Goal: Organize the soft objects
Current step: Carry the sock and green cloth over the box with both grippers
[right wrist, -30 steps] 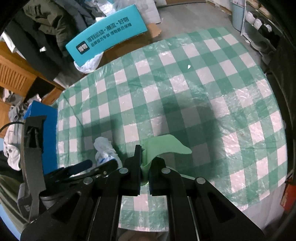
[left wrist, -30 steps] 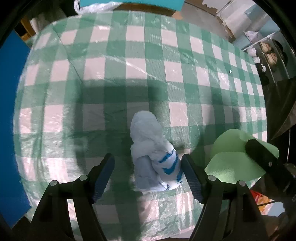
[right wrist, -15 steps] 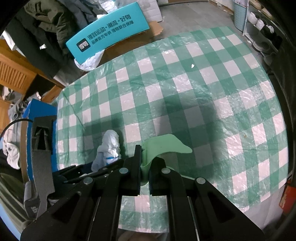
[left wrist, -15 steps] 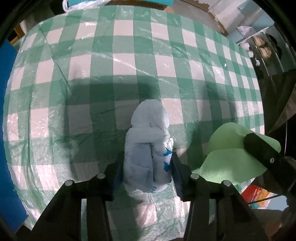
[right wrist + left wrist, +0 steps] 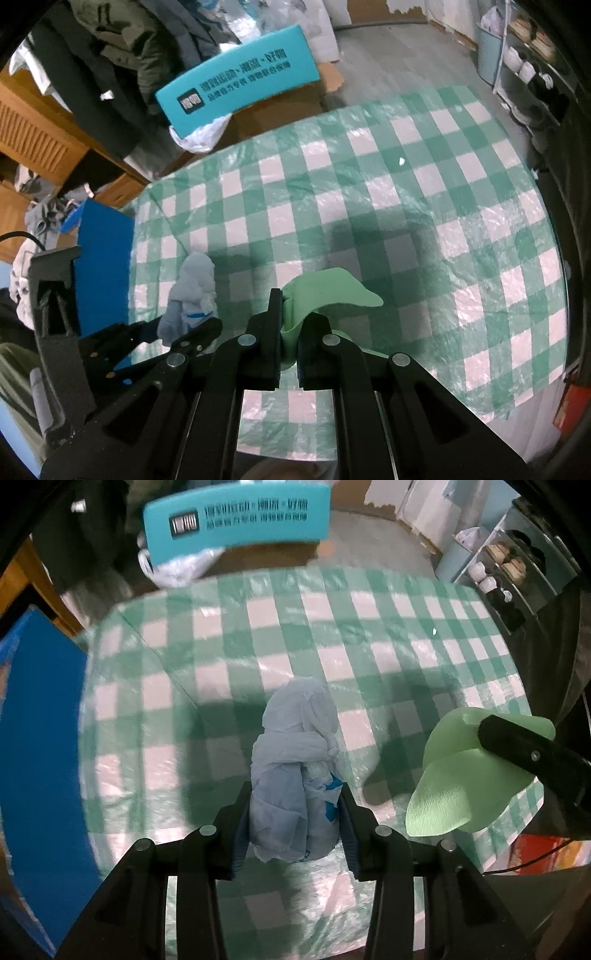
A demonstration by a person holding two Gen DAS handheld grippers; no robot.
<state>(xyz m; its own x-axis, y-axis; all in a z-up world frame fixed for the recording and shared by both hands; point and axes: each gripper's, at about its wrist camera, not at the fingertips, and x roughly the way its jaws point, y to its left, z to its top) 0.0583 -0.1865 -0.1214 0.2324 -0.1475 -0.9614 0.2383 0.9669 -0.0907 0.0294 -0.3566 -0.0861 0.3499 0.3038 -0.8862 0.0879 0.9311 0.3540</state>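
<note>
Left wrist view is showing the left gripper (image 5: 293, 823) clenching on a knotted bag (image 5: 295, 771), pale blue-white with blue print. The bag is sitting directly between the two pads, and its long axis is running from the jaws toward 12 o'clock, out over the checked tablecloth (image 5: 332, 627). It seems to be lifted off the cloth, but I cannot tell this for sure. At 3 o'clock in this view the green foam sheet (image 5: 461, 775) is hanging from the right gripper (image 5: 532, 757), near the bag but not touching it.

In the right wrist view the right gripper (image 5: 290, 350) is pinching the folded edge of the foam sheet (image 5: 328, 291), jaws almost fully closed, and the sheet is fanning out toward 1 o'clock. The bag (image 5: 194, 291) and the left gripper (image 5: 173, 336) are appearing at 9 o'clock, beside the blue box (image 5: 103, 258).

I judge that the coming move depends on this side-by-side position: both soft things are already gripped and well apart from any visible container.

One second ago the left jaws were standing wide around the bag on the cloth; half a second ago they were closing. Now they are squeezing it, and the view is higher, showing the teal board (image 5: 236, 520) behind the table.
</note>
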